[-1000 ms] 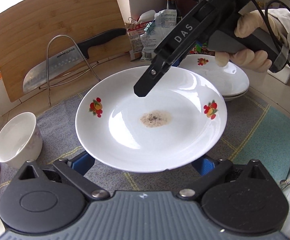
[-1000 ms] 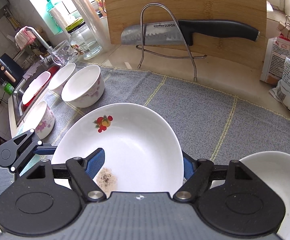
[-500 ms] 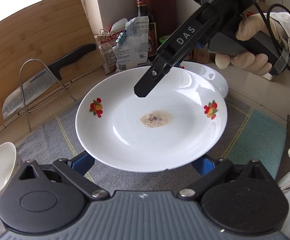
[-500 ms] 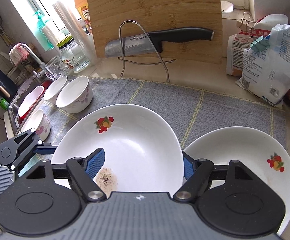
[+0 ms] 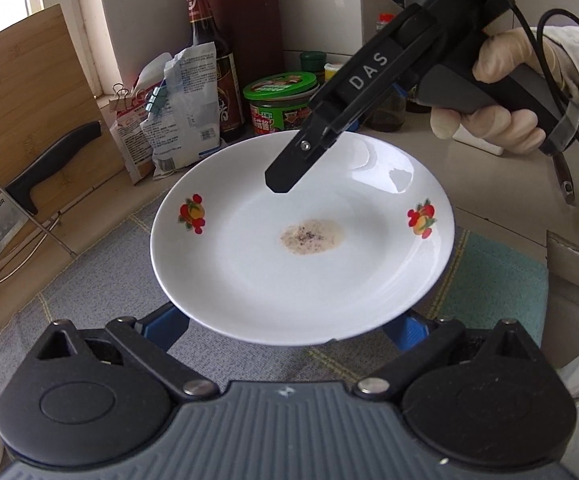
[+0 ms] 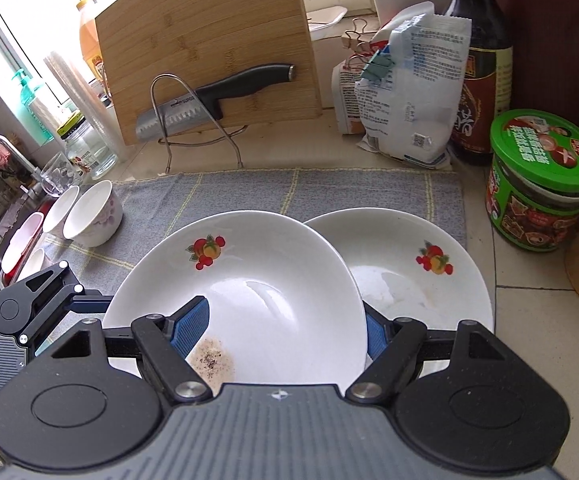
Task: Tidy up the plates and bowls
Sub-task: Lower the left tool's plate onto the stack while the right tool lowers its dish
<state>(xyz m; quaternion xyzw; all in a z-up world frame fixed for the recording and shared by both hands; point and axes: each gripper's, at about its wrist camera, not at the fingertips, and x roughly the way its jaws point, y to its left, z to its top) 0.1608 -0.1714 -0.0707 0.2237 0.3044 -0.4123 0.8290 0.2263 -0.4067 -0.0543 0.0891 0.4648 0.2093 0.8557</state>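
right gripper (image 6: 285, 330) apparently gripping plate (image 6: 257, 280), airborne

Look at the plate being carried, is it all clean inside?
No, the carried plate has a brownish speckled stain in the middle of its white inside.

Green-lidded jar (image 6: 545, 184) and bottle (image 6: 479, 64) close beside stacked plate (image 6: 421, 276).

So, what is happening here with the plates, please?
A person with a gripper in each hand carries a white fruit-pattern plate that has a brown food stain. The right gripper clamps the plate's rim; the left gripper has its fingers under the plate's near edge. The plate hangs beside a second matching plate lying on the grey mat. Bowls wait at the mat's far end.
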